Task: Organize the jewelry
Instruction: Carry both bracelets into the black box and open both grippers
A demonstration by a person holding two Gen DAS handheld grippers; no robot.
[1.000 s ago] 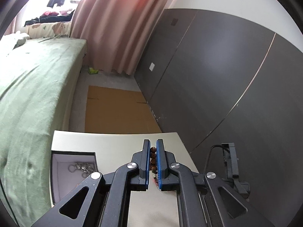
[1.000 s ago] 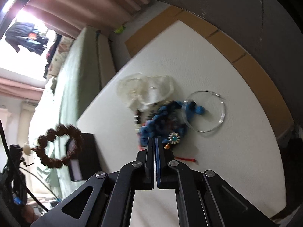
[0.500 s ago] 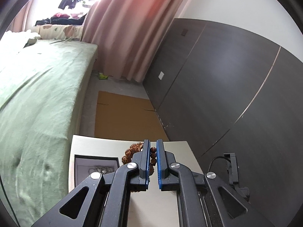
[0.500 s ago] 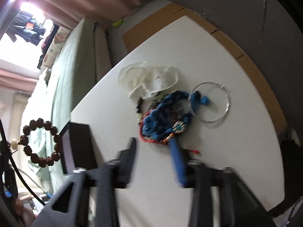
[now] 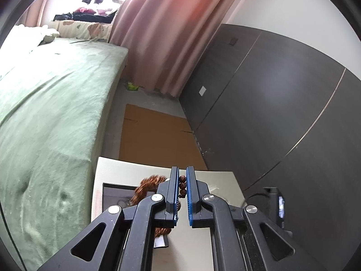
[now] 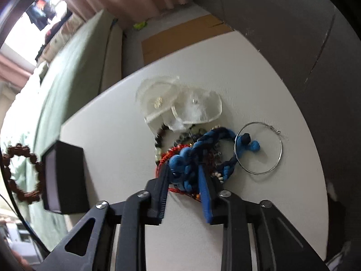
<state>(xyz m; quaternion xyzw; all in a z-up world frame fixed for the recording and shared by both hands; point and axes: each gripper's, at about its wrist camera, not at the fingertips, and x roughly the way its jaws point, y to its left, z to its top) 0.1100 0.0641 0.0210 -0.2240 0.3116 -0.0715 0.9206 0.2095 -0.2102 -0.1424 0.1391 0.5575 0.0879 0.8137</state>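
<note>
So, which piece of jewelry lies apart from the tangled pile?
The thin silver hoop; it lies flat beside the pile, with only the blue cord's knotted end inside it.

Brown bead bracelet (image 5: pixel 146 184): motion-blurred, mostly hidden behind the left claw (image 5: pixel 182 188). Black box (image 5: pixel 117 195) contents indistinct. Bracelet cut by the right view's nine o'clock edge.
</note>
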